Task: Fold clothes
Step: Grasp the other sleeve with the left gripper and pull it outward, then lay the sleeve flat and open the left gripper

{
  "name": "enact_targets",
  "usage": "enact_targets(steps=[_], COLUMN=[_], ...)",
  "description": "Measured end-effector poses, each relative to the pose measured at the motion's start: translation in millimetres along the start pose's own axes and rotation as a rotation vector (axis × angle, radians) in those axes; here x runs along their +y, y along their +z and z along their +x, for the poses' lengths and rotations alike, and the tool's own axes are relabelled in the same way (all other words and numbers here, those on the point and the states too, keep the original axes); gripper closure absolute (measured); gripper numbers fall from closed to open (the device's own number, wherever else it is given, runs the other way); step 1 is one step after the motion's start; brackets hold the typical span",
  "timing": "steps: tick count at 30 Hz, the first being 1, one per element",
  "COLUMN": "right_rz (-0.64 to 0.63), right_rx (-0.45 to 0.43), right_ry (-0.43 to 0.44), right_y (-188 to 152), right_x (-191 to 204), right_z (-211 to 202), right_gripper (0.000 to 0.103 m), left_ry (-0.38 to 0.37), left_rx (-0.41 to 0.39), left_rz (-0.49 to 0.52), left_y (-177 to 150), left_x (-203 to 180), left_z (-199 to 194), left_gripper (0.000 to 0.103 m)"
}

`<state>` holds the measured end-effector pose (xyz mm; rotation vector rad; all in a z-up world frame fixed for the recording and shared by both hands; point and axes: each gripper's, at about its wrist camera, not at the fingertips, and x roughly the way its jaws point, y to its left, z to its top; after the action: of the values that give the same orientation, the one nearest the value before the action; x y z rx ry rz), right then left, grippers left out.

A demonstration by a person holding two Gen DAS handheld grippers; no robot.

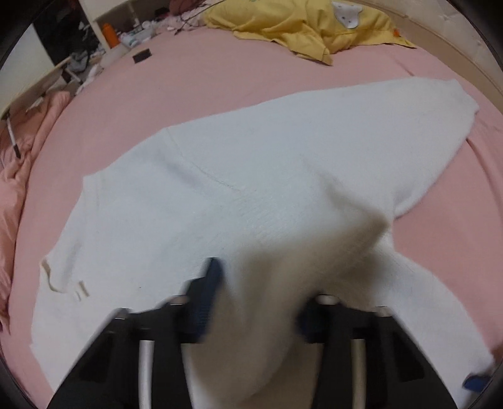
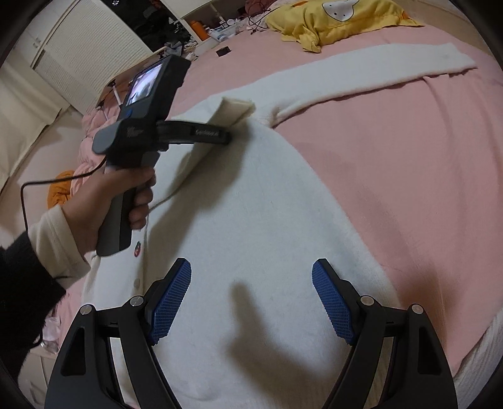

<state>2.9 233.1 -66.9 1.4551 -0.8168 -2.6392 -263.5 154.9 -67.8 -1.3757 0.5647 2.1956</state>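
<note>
Left gripper pinching a bunched fold of the white sweater spread on the pink bed, right gripper spread wide, hovering above it empty.

We are in a home bedroom — the work surface is a bed under a pink sheet, with a bunched pink duvet at its edge. Clothes lie about on it: a white sweater spread flat and a crumpled yellow garment further back. Beside the bed we see a louvred cream wardrobe door and an open shelf crowded with small household things, an orange bottle among them — ordinary lived-in clutter.
</note>
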Motion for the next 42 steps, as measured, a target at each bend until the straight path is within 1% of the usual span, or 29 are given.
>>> enact_targets(steps=[2,3,5,6,8,10,13,15,17,20,22,25,28,32,35,37,39,40,42], right_rz=[-0.007,-0.01,-0.016,-0.021,-0.049,-0.077,-0.118,-0.16,-0.209,-0.259,-0.283,-0.304,-0.317,-0.349,-0.375,-0.383,-0.382,-0.384,-0.39], right_rx=[-0.002,-0.003,-0.002,0.0,-0.006,-0.027,-0.046,-0.051,-0.056,-0.055,-0.052,-0.061,-0.096,-0.147,-0.133,-0.107,-0.082,-0.075,-0.059], right_ry=[-0.004,-0.008,-0.017,-0.021,-0.036,-0.057,-0.086,-0.114,-0.156,-0.216,-0.253,-0.293,-0.318,-0.354,-0.377,-0.384,-0.388,-0.389,-0.395], right_y=[-0.3,-0.4,-0.5,-1.2,-3.2,-4.4,-6.4,-9.7,-14.7,-20.0,-23.1,-25.5,-26.9,-28.7,-30.8,-33.9,-37.0,-38.8,-41.3], right_x=[0.7,1.3,2.4,3.6,7.0,10.0,16.1,22.1,27.9,32.5,34.0,35.4,39.0,52.6,64.2,70.2,75.4,76.8,80.4], right_z=[-0.1,0.3,1.3,2.2,1.4,-1.0,-0.2,2.1,5.4,10.3,13.5,13.8,4.9,-8.1,-8.0,-5.2,-2.1,-1.2,0.9], right_gripper=[0.024,0.024,0.024,0.024,0.024,0.024,0.024,0.024,0.024,0.024,0.024,0.024,0.024,0.024,0.024,0.024,0.024,0.024,0.024], left_ry=[-0.12,-0.153,-0.175,-0.203,-0.235,-0.217,-0.17,-0.118,-0.059,0.062,0.166,0.309,0.449,0.601,0.697,0.741,0.748,0.743,0.74], left_rx=[-0.041,-0.041,0.0,0.008,-0.038,-0.088,-0.173,-0.248,-0.319,-0.404,-0.443,-0.461,-0.467,-0.422,-0.358,-0.307,-0.262,-0.23,-0.157], left_rz=[-0.085,-0.114,-0.153,-0.191,-0.247,-0.277,-0.356,-0.435,-0.517,-0.635,-0.697,-0.8,-0.907,-1.048,-1.159,-1.243,-1.304,-1.315,-1.299], left_y=[1.2,0.2,-5.1,-8.1,-12.9,-14.4,-21.8,-31.3,-47.2,-94.6,-133.3,-209.1,-288.8,-395.4,-475.0,-530.8,-570.0,-587.0,-607.4], left_x=[10.7,15.7,26.0,32.1,38.9,50.8,76.1,106.5,150.5,216.7,260.1,317.7,373.1,423.0,446.4,456.0,463.4,465.4,467.9], left_z=[-16.3,-18.5,-9.3,-6.2,-16.0,-27.1,-56.8,-87.1,-117.7,-167.8,-200.3,-239.1,-274.3,-292.2,-294.2,-290.7,-283.1,-275.5,-258.0], left_gripper=[0.084,0.092,0.094,0.094,0.094,0.094,0.094,0.094,0.094,0.094,0.094,0.094,0.094,0.094,0.094,0.094,0.094,0.094,0.094])
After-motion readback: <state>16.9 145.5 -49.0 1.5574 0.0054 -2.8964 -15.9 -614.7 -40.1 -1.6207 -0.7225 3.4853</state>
